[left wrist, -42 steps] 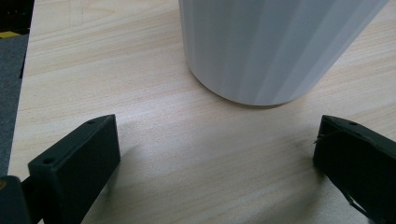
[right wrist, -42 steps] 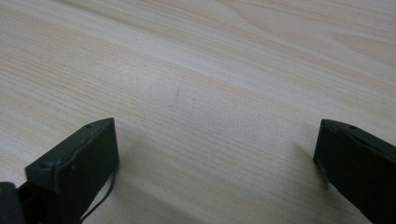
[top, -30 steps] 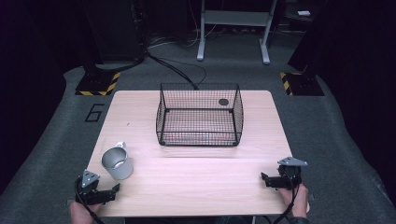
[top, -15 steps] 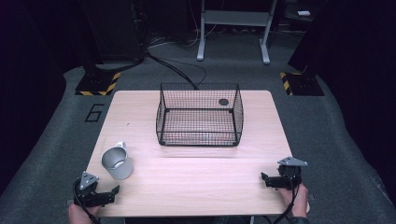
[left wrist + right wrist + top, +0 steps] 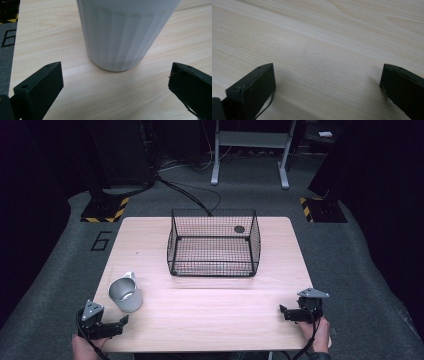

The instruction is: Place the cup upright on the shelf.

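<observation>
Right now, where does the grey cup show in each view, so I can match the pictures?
High view: the grey cup stands upright at the table's near-left, just ahead of the left tongs.
Left gripper view: the cup is top centre, beyond the open jaws, not touched.
Right gripper view: not in it; bare wood lies between the right tongs.
Shared landmark: the pale wooden table.

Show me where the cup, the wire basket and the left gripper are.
cup [image 5: 125,295], high view, on its grey side wall.
basket [image 5: 214,270], high view, on its front wall.
left gripper [image 5: 119,322], high view, between its open jaw tips.
</observation>
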The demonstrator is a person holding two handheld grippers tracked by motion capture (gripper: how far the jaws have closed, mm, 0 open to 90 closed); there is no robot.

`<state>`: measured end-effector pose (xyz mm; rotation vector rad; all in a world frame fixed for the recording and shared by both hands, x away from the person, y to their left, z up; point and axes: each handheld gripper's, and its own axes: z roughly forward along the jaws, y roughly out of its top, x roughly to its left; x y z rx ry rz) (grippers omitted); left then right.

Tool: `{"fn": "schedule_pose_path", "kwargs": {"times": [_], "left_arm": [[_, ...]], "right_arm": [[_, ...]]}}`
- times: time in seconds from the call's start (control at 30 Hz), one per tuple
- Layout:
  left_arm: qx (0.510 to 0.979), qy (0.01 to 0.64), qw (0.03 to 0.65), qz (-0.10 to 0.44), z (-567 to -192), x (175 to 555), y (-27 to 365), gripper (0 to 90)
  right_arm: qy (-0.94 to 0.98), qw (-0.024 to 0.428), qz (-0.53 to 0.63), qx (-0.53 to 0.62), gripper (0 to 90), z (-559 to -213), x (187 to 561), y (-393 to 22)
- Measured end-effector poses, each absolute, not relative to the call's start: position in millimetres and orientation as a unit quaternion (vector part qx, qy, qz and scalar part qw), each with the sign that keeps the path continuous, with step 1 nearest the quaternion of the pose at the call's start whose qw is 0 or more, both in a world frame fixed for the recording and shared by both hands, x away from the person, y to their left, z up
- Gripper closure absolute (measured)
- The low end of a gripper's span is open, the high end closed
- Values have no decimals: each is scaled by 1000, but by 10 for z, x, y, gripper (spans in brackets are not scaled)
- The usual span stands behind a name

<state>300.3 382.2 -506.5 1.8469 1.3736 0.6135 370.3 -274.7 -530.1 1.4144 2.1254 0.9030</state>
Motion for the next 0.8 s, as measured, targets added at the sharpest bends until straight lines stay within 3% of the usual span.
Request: {"fn": "schedule_pose_path", "kwargs": {"times": [0.8], "left_arm": [[703, 533, 395, 254, -4757, 3218, 3675, 0]], "right_arm": [[766, 215, 326, 510, 0, -5301, 3702, -2746]]}}
